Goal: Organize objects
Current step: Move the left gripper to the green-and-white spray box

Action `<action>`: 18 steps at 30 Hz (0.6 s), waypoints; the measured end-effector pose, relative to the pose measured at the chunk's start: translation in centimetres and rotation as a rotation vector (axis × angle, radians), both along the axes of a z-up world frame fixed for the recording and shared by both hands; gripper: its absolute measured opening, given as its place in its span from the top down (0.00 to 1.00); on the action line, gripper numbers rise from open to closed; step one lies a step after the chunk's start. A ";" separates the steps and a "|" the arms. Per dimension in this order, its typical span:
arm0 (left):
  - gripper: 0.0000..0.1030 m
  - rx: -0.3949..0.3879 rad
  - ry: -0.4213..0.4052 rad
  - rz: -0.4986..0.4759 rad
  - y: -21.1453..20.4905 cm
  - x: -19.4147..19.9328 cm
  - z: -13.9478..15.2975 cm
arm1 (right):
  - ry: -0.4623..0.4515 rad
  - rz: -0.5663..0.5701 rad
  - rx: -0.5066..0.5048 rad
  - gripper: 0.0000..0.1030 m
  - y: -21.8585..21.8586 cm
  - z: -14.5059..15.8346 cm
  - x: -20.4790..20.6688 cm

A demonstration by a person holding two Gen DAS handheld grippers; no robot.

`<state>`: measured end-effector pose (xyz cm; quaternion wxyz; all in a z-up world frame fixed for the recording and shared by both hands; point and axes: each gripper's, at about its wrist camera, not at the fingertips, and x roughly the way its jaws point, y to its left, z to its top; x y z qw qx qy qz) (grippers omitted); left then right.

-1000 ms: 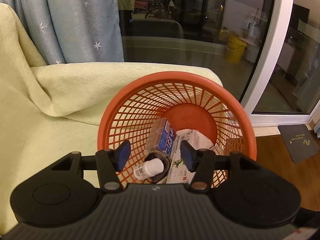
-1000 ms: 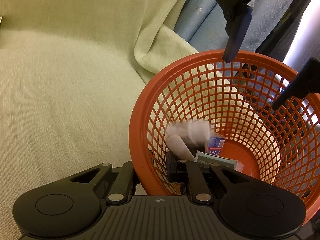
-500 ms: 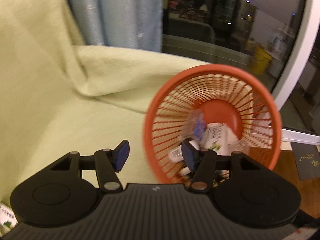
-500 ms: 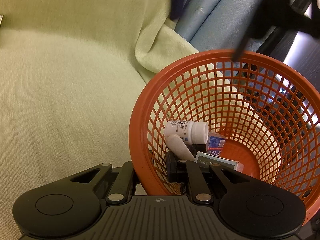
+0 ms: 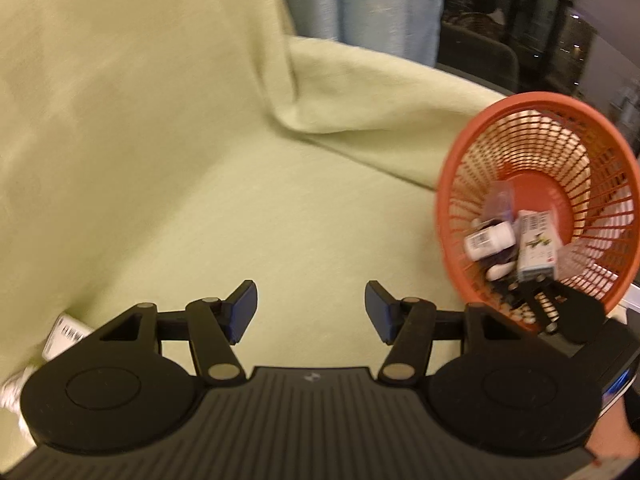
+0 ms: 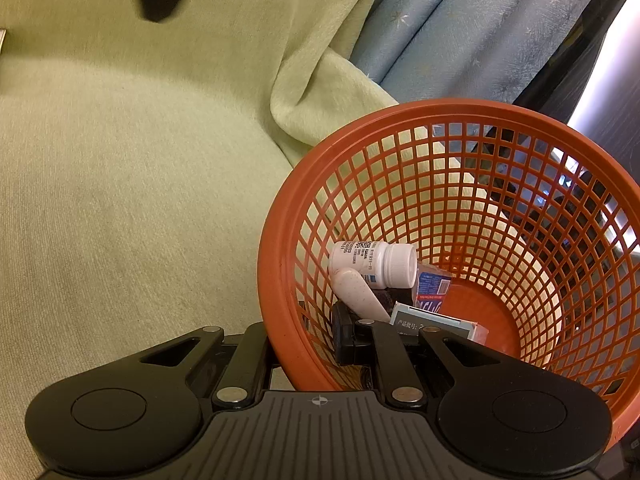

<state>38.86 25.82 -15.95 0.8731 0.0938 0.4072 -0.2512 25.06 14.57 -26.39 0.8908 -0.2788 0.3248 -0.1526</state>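
At far left on the pale green sofa cover, a white printed carton lies partly hidden. Left gripper: jaws opening, nothing between them, over bare cover. Round orange plastic mesh basket at right, tilted, holding a white capped pill bottle, a blue packet and a white box. Right gripper: jaws clenched on the basket's rim wall.
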 end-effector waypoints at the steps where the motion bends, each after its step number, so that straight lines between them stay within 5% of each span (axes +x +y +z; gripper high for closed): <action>1: 0.47 0.004 0.004 0.010 0.5 0.0 -0.2 | 0.000 0.000 0.000 0.92 0.0 0.0 0.0; 18: 0.26 0.089 0.006 0.282 14.2 -2.1 -4.3 | 0.000 0.000 0.001 0.92 -0.1 0.0 0.0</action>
